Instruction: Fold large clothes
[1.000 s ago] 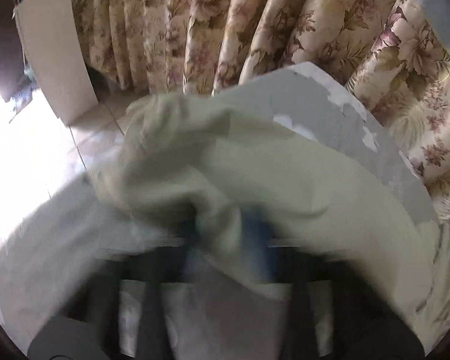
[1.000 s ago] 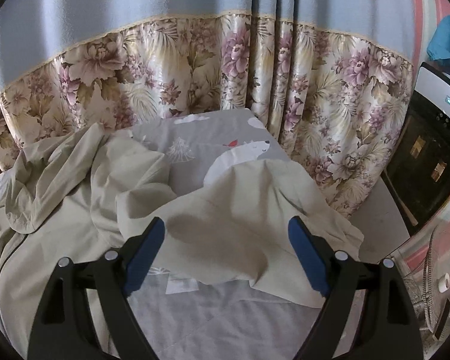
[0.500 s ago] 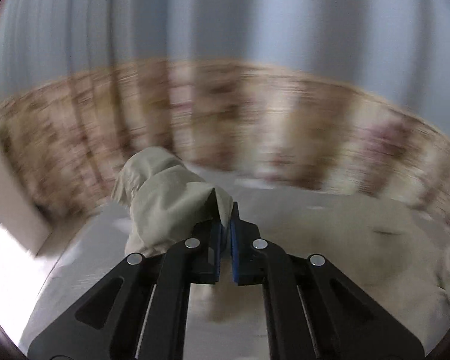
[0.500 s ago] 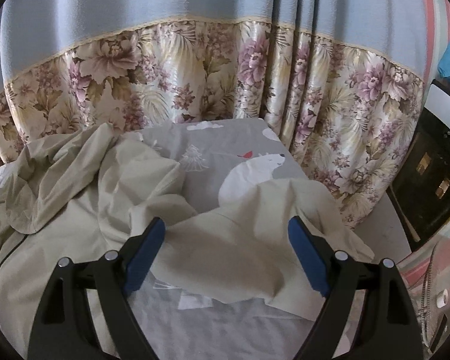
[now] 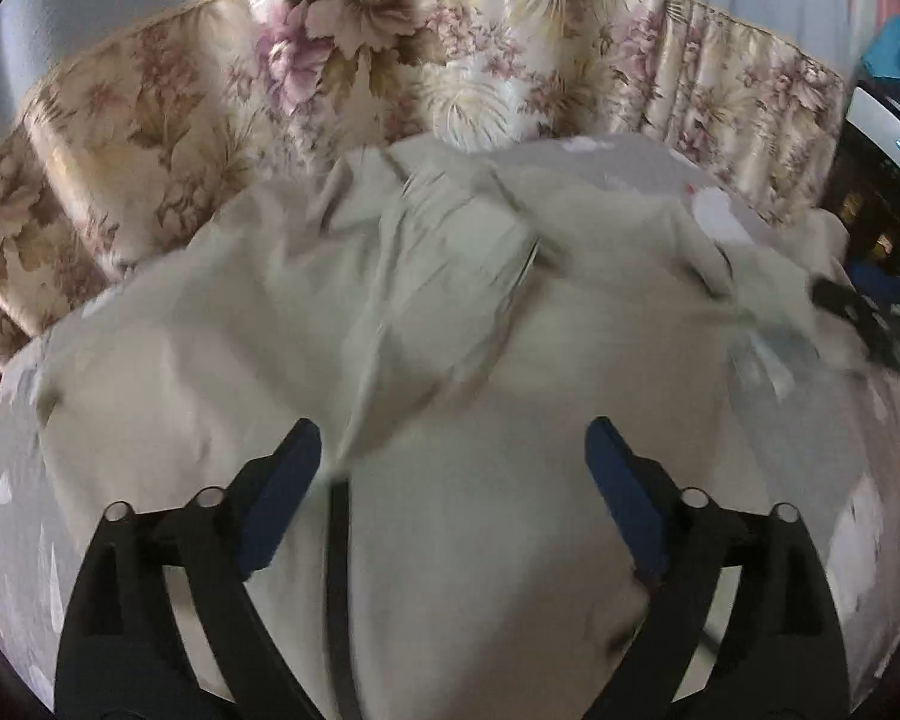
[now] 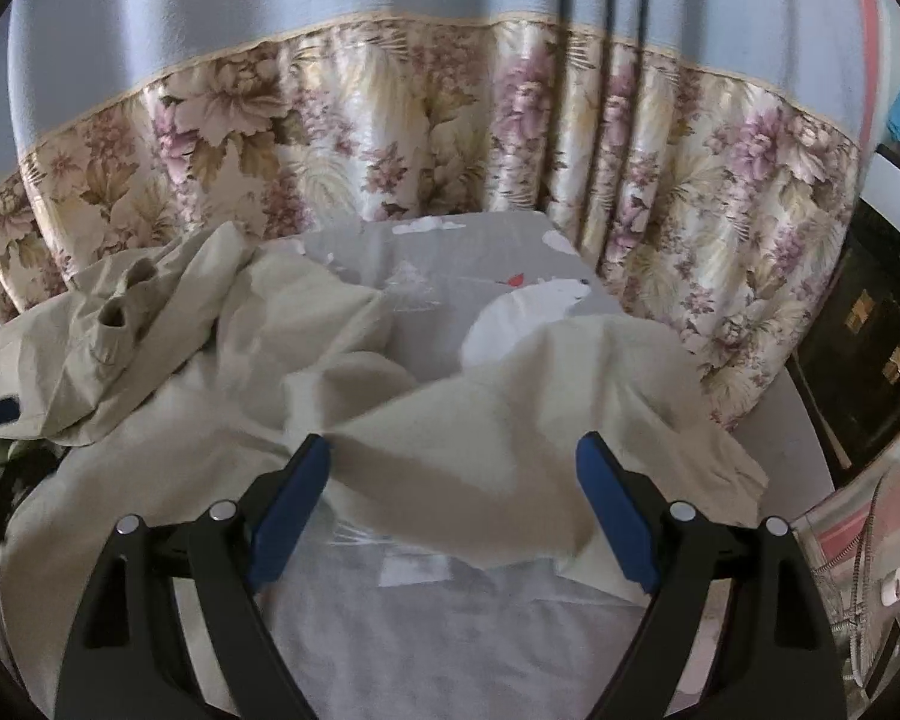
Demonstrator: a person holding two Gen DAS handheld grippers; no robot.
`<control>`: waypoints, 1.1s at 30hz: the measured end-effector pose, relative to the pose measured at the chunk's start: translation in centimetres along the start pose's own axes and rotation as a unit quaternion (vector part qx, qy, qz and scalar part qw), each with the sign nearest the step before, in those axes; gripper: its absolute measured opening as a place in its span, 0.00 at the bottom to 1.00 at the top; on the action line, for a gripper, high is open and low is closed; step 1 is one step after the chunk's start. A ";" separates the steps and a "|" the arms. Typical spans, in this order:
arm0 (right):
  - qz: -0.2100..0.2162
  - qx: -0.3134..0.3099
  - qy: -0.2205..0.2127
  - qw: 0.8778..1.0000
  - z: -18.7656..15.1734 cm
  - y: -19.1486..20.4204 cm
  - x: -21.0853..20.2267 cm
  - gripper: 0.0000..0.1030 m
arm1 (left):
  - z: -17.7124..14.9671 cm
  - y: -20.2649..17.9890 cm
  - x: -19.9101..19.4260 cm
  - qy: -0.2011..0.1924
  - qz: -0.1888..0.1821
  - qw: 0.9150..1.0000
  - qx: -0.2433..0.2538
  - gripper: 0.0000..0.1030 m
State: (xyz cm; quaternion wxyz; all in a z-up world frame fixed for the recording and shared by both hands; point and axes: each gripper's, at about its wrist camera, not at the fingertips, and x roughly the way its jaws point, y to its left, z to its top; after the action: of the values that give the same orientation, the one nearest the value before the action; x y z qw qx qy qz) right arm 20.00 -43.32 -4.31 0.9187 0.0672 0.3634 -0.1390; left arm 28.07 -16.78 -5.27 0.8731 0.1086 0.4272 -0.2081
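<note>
Beige garment (image 6: pixel 462 420) rumpled, grey bedsheet (image 6: pixel 450 630), floral curtain (image 6: pixel 390 138)

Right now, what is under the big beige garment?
Under the crumpled beige garment lies a grey printed bedsheet with a white polar bear; the garment covers most of it, hiding the rest.

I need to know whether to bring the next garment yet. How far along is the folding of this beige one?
Early. Done: one part of the beige garment has been laid over the body; the left gripper, its jaws just opened, has let it go. In hand: nothing; the right gripper is open above a loose flap. Left: the cloth is still rumpled across the grey sheet, with a bunched sleeve unfolded.
</note>
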 end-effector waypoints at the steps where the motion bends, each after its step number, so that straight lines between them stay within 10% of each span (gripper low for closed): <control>1: 0.012 -0.004 -0.002 1.000 0.3 1.0 -0.1 0.82 | -0.7 1.1 -0.8 -0.004 0.000 1.000 -0.004 0.89; 6: 0.099 -0.026 0.001 0.995 2.4 7.0 0.4 0.82 | -2.1 9.8 -5.2 -0.058 0.123 0.990 -0.027 0.97; 13: 0.168 -0.070 0.028 0.983 6.5 17.5 4.4 0.82 | -2.7 21.8 -1.5 -0.013 0.192 0.976 -0.098 0.97; 15: 0.157 -0.089 0.064 0.981 6.9 19.9 6.8 0.49 | -3.0 23.2 -0.5 -0.008 0.178 0.978 -0.112 0.97; 16: 0.171 -0.098 0.084 0.977 6.9 20.8 7.8 0.09 | -3.1 23.5 -0.3 -0.009 0.172 0.978 -0.117 0.97; 22: 0.132 -0.050 -0.073 0.987 8.2 16.9 0.6 0.09 | -2.4 22.3 -1.6 -0.037 0.165 0.980 -0.106 0.97; 28: 0.063 -0.015 0.067 0.996 3.2 11.5 5.9 0.22 | 0.1 20.2 2.1 -0.010 0.140 0.985 -0.097 0.97; 30: 0.069 -0.003 0.101 0.992 1.9 10.4 7.4 0.25 | 0.5 19.8 4.7 0.021 0.134 0.986 -0.095 0.83; 33: 0.079 -0.009 0.090 0.993 1.7 9.5 6.4 0.31 | 0.9 19.5 7.3 0.052 0.138 0.986 -0.081 0.31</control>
State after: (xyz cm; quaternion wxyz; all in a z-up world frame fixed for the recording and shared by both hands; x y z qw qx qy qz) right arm 28.50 -35.99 -7.26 0.8911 0.0999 0.4391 -0.0561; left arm 41.60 -1.76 -10.27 0.8762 0.1056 0.4682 -0.0442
